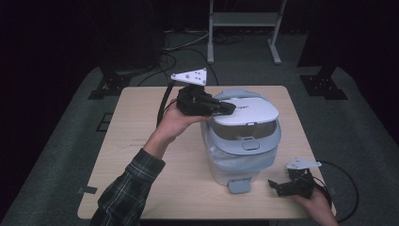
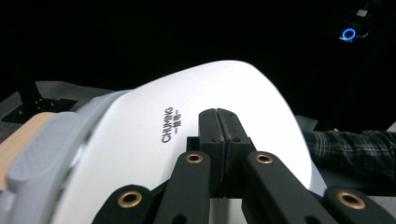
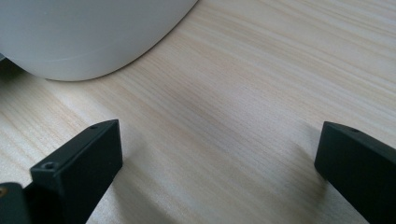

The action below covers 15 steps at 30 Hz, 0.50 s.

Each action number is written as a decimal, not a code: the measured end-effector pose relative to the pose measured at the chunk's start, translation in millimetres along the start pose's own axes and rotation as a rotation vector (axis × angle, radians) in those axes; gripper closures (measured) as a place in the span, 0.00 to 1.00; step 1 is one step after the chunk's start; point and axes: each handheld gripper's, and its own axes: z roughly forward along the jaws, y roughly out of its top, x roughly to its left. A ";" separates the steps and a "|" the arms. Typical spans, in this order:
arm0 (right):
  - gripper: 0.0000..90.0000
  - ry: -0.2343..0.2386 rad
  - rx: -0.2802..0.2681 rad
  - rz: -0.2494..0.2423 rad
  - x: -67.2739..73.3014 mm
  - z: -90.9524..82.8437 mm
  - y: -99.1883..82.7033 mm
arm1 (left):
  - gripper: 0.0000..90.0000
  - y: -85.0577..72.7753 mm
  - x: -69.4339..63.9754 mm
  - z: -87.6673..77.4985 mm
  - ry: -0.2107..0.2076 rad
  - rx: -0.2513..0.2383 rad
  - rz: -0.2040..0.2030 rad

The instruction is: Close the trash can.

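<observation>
A white and grey lidded bin [image 1: 242,136] stands in the middle of the wooden table [image 1: 141,141]. Its white lid [image 1: 247,110] is partly raised, and a grey pedal [image 1: 239,186] sticks out at its front foot. My left gripper [image 1: 229,108] is shut with nothing between its fingertips, which rest on or just over the lid's left part. In the left gripper view the closed jaws lie against the white lid [image 2: 196,121] near its printed lettering. My right gripper [image 1: 277,187] sits open near the table's front right corner, low over the wood [image 3: 219,116], with the bin's white wall [image 3: 88,32] beyond.
A metal stand [image 1: 244,23] and dark equipment legs [image 1: 324,84] are on the floor beyond the table. Cables trail from both grippers. Bare table surface lies left of the bin and in front of it.
</observation>
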 end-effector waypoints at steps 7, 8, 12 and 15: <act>0.00 0.000 0.000 0.000 0.0 0.0 0.0 | 0.99 -3.2 -10.5 11.6 -0.032 0.029 0.002; 0.00 0.000 0.000 0.000 0.0 0.0 0.0 | 0.99 -3.4 -12.0 13.2 -0.033 0.035 0.007; 0.00 0.000 0.000 0.000 0.0 0.0 0.0 | 0.99 -3.5 -17.6 19.3 -0.037 0.053 0.018; 0.00 0.000 0.000 0.000 0.0 0.0 0.0 | 0.99 -2.6 -21.0 24.2 -0.044 0.068 0.021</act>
